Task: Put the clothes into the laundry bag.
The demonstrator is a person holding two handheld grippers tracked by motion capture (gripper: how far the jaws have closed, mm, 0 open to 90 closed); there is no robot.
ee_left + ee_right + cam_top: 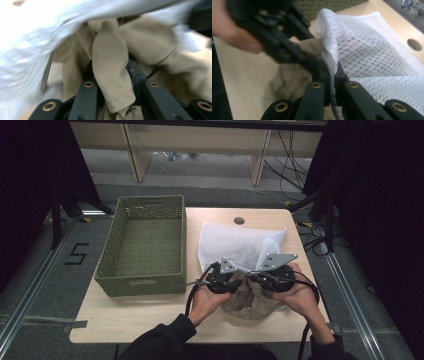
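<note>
We note bare table (130,320) before the basket (142,245). Right gripper (333,75) pinches the mesh bag (372,55) edge; left gripper (112,82) clamps beige cloth (110,65).

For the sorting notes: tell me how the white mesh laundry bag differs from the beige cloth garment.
The white mesh laundry bag is see-through netting; the beige cloth garment is opaque woven fabric. The bag's edge is pinched in the right claw; a fold of the garment sits between the left claw's jaws. Both are soft and crumpled on the table.

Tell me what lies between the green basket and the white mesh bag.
Bare tabletop only, per the high view: a narrow strip separates the basket from the mesh bag.
</note>
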